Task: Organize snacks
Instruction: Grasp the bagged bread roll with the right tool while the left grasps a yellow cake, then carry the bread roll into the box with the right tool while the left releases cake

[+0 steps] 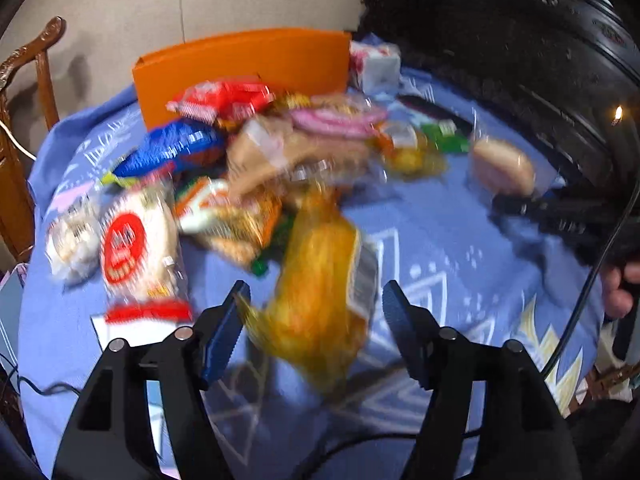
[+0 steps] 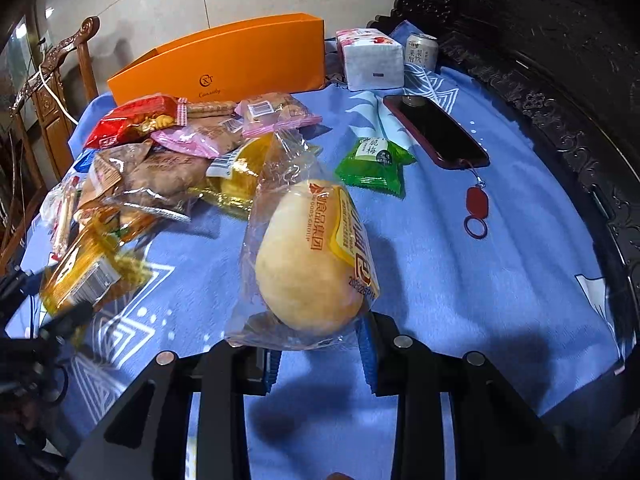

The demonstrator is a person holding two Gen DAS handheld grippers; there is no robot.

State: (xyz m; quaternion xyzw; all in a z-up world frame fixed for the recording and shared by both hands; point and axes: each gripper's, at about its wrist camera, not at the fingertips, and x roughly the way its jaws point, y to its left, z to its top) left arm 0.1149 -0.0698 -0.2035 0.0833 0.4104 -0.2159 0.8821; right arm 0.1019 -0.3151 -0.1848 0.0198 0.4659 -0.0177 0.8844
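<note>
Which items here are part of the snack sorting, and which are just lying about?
Job: bun packet in right gripper; yellow packet by left gripper; snack pile; green plum packet; orange box.
Bystanders: phone, red key tag, tissue pack, drink can.

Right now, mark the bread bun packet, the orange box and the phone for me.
bread bun packet (image 2: 306, 260): right wrist view, on the bun's middle.
orange box (image 2: 240, 58): right wrist view, on its front wall.
phone (image 2: 436, 130): right wrist view, on the dark screen.
</note>
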